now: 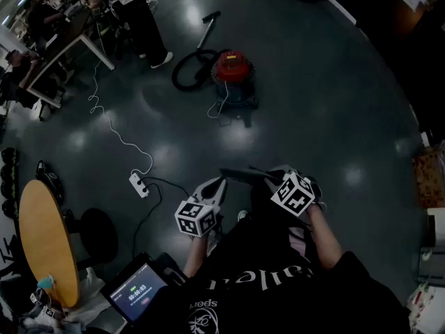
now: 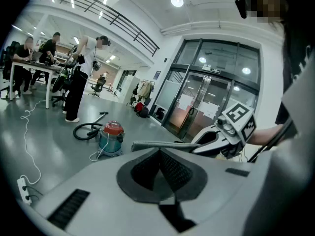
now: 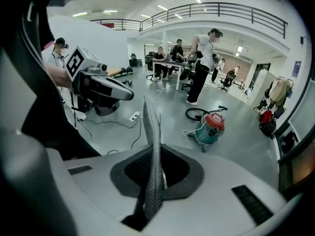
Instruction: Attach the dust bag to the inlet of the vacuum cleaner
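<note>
The vacuum cleaner, with a red lid, a teal drum and a coiled black hose, stands on the floor several steps ahead; it also shows as the vacuum cleaner and the vacuum cleaner. A flat grey dust bag hangs in the air in front of the person. My right gripper is shut on the dust bag, which runs edge-on out of its jaws. My left gripper is shut, with nothing seen between its pads. The dust bag lies crosswise just beyond its tips.
A white power strip and its cables lie on the floor at left. A round wooden table and a tablet screen sit at lower left. A person stands beside a desk beyond the vacuum cleaner. Glass doors lie ahead.
</note>
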The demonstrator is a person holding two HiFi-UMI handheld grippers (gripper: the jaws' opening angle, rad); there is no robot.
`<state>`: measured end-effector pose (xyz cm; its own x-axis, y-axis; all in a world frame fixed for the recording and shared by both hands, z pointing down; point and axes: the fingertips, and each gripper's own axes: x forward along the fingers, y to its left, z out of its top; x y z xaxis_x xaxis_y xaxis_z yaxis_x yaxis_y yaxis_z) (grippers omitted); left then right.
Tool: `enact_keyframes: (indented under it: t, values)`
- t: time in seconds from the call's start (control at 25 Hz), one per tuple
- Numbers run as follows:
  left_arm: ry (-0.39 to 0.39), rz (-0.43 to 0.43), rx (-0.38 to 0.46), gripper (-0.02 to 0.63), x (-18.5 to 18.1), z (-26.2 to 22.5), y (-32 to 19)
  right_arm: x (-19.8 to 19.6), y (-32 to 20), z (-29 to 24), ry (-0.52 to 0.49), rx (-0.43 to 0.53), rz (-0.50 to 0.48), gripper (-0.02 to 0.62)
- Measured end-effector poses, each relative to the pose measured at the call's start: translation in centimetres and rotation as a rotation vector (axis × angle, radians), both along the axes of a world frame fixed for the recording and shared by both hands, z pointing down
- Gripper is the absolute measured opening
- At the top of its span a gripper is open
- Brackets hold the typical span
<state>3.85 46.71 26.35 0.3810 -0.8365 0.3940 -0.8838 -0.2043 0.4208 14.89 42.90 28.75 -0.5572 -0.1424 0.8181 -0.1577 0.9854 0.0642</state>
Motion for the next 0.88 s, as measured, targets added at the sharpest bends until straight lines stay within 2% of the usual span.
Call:
enact_keyframes:
  t: [0.12, 0.24, 0.48, 0.72, 0.88]
  values:
    - [0.003, 0.002, 0.009, 0.006, 0.3, -0.4, 0.1, 0.1, -0.4, -0.2, -0.003, 0.012, -0.008, 0.04]
    - [0.013, -0.005, 0.007, 0.006, -0.3, -0.2, -2.3, -0.4, -3.3, 0.2, -0.005, 0.018, -0.022, 0.04]
    - [0.002, -0.035, 0.003, 0.006, -4.5, 0.6, -15.0, -3.7, -15.5, 2.5, -0.026, -0.02, -0.045, 0.04]
    - [-0.036, -0.02, -0.005, 0.006, -5.8, -0.3, -24.7, -5.3, -23.8, 3.6, -0.035, -0.043, -0.076, 0.04]
    - [-0.036, -0.012, -0.02, 0.006, -6.4, 0.6, -29.5, -6.7, -28.1, 5.0, -0.036, -0.065, -0.084, 0.04]
